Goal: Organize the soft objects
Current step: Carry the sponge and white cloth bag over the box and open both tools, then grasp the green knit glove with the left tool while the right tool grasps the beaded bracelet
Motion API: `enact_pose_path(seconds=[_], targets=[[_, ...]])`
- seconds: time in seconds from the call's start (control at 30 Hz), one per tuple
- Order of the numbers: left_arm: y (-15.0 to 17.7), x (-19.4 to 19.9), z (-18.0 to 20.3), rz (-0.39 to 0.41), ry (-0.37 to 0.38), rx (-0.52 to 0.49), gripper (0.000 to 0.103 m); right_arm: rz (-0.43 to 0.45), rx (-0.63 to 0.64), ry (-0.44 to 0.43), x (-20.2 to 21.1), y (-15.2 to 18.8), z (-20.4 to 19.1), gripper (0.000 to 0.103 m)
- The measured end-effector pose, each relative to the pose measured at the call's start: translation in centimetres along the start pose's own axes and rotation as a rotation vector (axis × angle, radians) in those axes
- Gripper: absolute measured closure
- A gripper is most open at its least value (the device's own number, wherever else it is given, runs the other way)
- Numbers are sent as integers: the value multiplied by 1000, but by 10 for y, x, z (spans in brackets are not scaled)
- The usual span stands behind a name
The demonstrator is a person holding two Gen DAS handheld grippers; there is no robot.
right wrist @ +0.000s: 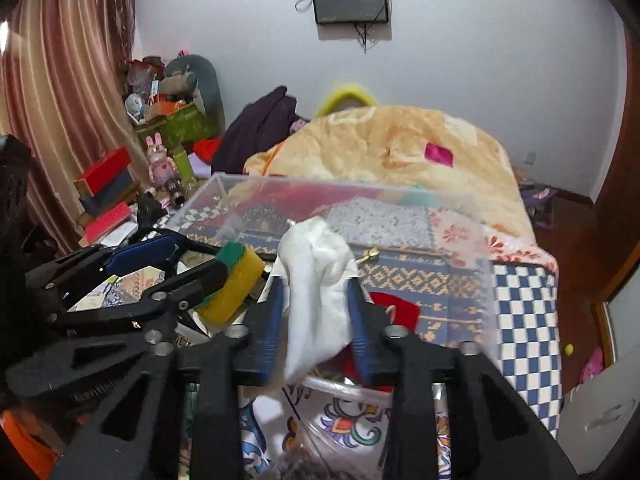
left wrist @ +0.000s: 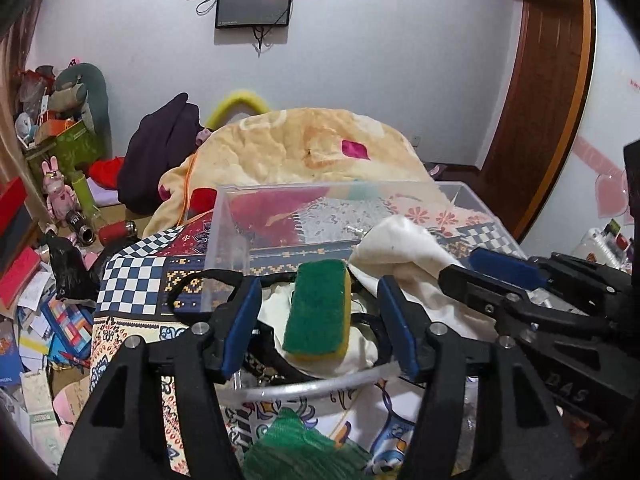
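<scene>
Sponge, green scrub face w/ yellow foam under, is sitting at 12 o'clock between left claw pads; claw is standing wide, pads not touching it in left view. White cloth, crumpled, is hanging pinched in right claw over clear plastic box on the bed. Right view is showing sponge's yellow side at 9 o'clock; left view is showing its green top. Both claws are pointing fwd, side by side.

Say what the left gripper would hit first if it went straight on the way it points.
The green and yellow sponge, probably: it sits between the open fingers of the left gripper, lying on white cloth. Past it is the clear plastic box. Whether a finger already touches the sponge is unclear.
</scene>
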State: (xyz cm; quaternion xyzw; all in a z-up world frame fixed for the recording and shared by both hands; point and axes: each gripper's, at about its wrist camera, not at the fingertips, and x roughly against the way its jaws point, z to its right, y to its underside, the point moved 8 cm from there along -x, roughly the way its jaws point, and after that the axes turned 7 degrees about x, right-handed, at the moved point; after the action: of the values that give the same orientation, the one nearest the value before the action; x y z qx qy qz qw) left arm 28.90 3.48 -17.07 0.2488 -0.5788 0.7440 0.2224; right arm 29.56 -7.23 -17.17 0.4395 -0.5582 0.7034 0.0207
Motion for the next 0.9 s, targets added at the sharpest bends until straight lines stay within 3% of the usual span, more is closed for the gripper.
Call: enact_pose_path(seconds=[0.13, 0.27, 0.5, 0.77, 0.9], targets=[[-3, 22, 1, 32, 24, -4, 40, 48, 27, 14, 20, -4, 0, 59], [-3, 55, 4, 81, 49, -19, 39, 99, 29, 3, 44, -3, -3, 46], [14, 92, 1, 110, 62, -44, 38, 138, 53, 28, 69, 12, -5, 41], [64, 79, -17, 4, 6, -46, 38, 64, 37, 70, 67, 51, 5, 41], [90, 69, -31, -55, -14, -7, 38, 10, 44, 154, 66, 77, 21, 41]])
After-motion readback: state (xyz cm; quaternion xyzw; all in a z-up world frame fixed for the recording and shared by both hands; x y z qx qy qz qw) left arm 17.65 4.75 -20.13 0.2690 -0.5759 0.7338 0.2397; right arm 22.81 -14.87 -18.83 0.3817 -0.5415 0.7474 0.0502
